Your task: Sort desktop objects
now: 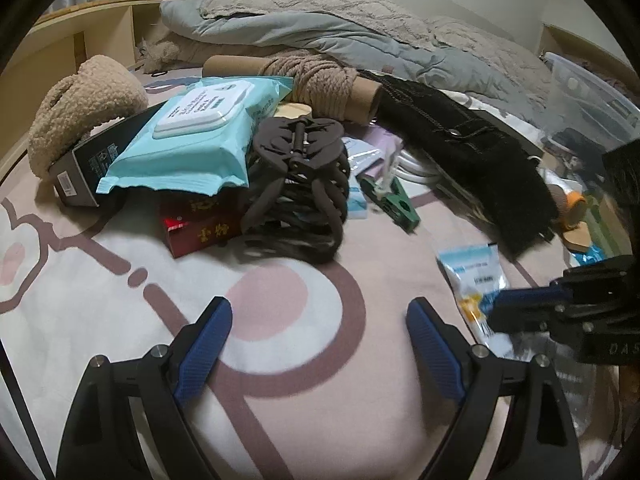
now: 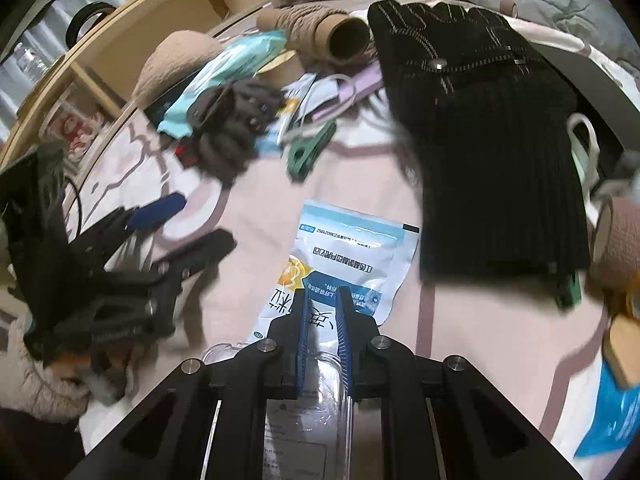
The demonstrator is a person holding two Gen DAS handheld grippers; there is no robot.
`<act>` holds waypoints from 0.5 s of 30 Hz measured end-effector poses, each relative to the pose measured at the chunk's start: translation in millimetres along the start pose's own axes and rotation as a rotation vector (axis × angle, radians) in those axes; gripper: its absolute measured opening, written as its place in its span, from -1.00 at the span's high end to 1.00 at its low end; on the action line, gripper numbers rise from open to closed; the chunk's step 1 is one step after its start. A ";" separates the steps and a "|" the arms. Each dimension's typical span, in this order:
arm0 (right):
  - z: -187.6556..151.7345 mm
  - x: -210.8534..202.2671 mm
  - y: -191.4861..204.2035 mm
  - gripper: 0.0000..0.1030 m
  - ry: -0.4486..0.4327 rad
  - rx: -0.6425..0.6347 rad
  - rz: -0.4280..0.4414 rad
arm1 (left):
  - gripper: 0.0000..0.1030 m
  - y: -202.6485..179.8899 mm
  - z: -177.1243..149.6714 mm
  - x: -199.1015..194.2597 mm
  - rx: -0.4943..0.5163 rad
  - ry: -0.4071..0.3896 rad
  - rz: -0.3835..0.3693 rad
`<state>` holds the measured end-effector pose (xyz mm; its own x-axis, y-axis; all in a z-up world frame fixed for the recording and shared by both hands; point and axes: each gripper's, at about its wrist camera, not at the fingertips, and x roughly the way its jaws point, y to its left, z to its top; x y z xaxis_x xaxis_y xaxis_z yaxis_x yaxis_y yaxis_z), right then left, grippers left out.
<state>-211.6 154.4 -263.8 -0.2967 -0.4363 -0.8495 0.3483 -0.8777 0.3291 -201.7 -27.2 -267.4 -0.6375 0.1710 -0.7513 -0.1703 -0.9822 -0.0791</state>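
My left gripper (image 1: 319, 314) is open and empty above the pink-and-white sheet, in front of a brown hair claw (image 1: 298, 184), a blue wet-wipes pack (image 1: 192, 132) and a red box (image 1: 200, 228). My right gripper (image 2: 323, 294) is nearly shut over a white-and-blue sachet (image 2: 352, 256) and a clear plastic case (image 2: 308, 412); I cannot tell whether it grips either. The right gripper also shows at the right edge of the left wrist view (image 1: 520, 308), beside the sachet (image 1: 476, 280). A green clothes peg (image 1: 394, 200) lies between the claw and a black glove (image 1: 468, 148).
A yarn-wound cardboard tube (image 1: 320, 84), a fuzzy beige item (image 1: 76, 112) and a dark box (image 1: 92, 160) sit behind. Bedding (image 1: 320, 20) is piled at the back. A wooden shelf (image 2: 160, 20) stands left. A tan tape roll (image 2: 616, 240) lies right.
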 end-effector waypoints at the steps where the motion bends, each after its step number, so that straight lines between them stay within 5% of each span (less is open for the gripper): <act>1: -4.9 -2.4 4.0 0.71 0.006 -0.015 -0.005 | -0.74 -0.8 -2.2 -2.2 0.002 -0.002 -0.002; 15: -61.4 -36.7 18.6 0.72 -0.017 -0.128 -0.039 | -0.74 -6.9 -30.5 -29.4 0.023 -0.020 -0.001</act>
<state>-139.6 166.2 -251.8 -0.3267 -0.4060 -0.8535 0.4460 -0.8624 0.2395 -159.0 -27.8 -264.8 -0.6521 0.1733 -0.7380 -0.1881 -0.9801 -0.0640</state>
